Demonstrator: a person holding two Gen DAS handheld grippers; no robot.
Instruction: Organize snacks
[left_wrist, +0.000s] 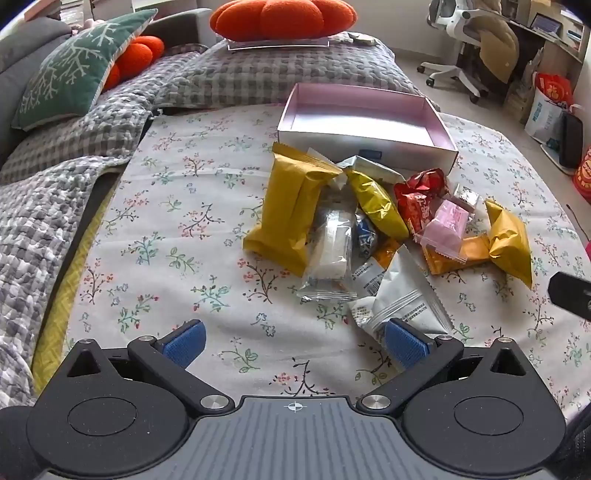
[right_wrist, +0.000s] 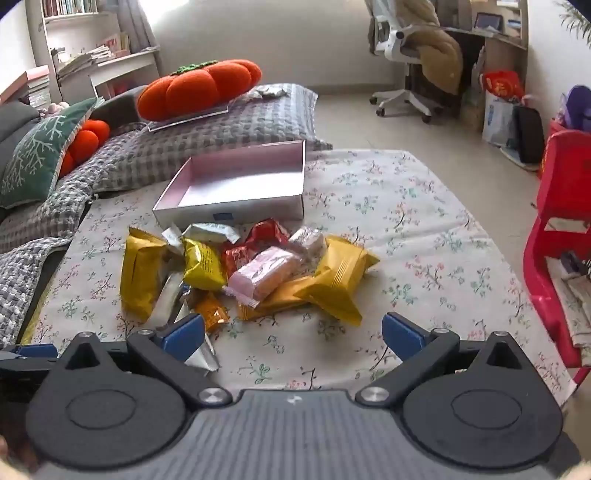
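The left gripper (left_wrist: 294, 341) and the right gripper (right_wrist: 293, 334) both sit low in frame, tilted downward, blue-padded jaws spread wide with nothing between them.

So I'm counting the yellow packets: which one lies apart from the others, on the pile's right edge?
The crumpled yellow packet, beyond the pink packet.

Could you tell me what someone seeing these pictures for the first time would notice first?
Most likely the heap of bright snack packets, yellow, red and pink, on the floral cloth just in front of the empty shallow box. Next, the big orange pumpkin cushion on the grey checked bedding behind. Both grippers, left and right, hang open and empty short of the heap.
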